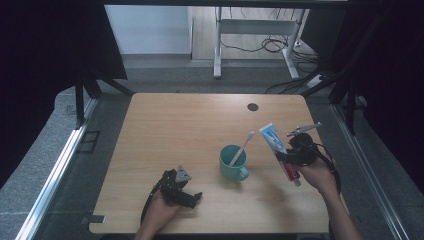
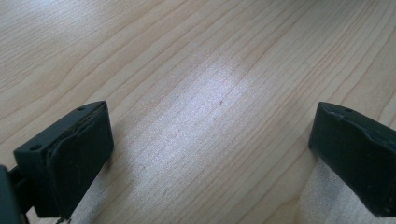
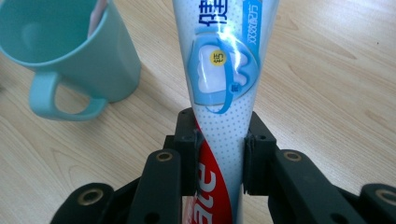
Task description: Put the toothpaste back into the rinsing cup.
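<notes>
A teal mug (image 1: pixel 232 161) stands near the middle of the wooden table (image 1: pixel 200 120), with a toothbrush (image 1: pixel 243 147) leaning out of it. The mug (image 3: pixel 70 51) sits at the upper left of the right gripper view. My right gripper (image 1: pixel 291 158) is shut on a white, blue and red toothpaste tube (image 1: pixel 278 149), held tilted just right of the mug. Its jaws pinch the tube (image 3: pixel 222 84) around its lower half. My left gripper (image 1: pixel 187 195) rests low near the table's front edge, left of the mug. Its black fingers (image 2: pixel 79 154) stand wide apart over bare wood.
A dark round grommet (image 1: pixel 252 106) sits in the tabletop near the far edge. Beyond the table are a white desk frame (image 1: pixel 250 35) and cables (image 1: pixel 272 46) on the floor. Black curtains hang at both sides.
</notes>
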Motion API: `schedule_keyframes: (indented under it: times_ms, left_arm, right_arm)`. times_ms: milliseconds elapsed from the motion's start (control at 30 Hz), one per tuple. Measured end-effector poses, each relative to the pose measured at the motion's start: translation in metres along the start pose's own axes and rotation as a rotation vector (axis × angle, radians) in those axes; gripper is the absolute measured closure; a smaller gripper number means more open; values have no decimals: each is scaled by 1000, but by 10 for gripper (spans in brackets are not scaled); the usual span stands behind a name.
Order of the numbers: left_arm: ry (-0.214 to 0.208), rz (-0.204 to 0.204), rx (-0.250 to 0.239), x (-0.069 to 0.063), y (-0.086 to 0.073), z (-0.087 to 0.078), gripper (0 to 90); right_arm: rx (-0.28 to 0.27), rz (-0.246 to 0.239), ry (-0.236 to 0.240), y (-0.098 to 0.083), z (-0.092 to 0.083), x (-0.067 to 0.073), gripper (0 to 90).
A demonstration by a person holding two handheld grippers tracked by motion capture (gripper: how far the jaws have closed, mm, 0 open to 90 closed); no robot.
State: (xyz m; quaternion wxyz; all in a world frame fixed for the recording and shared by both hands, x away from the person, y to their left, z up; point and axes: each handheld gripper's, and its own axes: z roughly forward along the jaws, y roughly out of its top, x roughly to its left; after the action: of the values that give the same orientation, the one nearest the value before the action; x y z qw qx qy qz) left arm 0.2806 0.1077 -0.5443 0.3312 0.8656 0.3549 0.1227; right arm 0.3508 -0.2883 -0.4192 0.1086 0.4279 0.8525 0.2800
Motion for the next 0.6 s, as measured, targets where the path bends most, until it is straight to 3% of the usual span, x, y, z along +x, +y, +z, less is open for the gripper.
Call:
schedule_keyframes:
  times_ms: [367, 600]
  left_arm:
    - [1, 5, 0, 0, 0, 0, 0]
    - [1, 2, -2, 0, 0, 0, 0]
  right_arm:
    - [-129, -32, 20, -5, -16, 10, 715]
    - [-184, -46, 33, -4, -20, 16, 715]
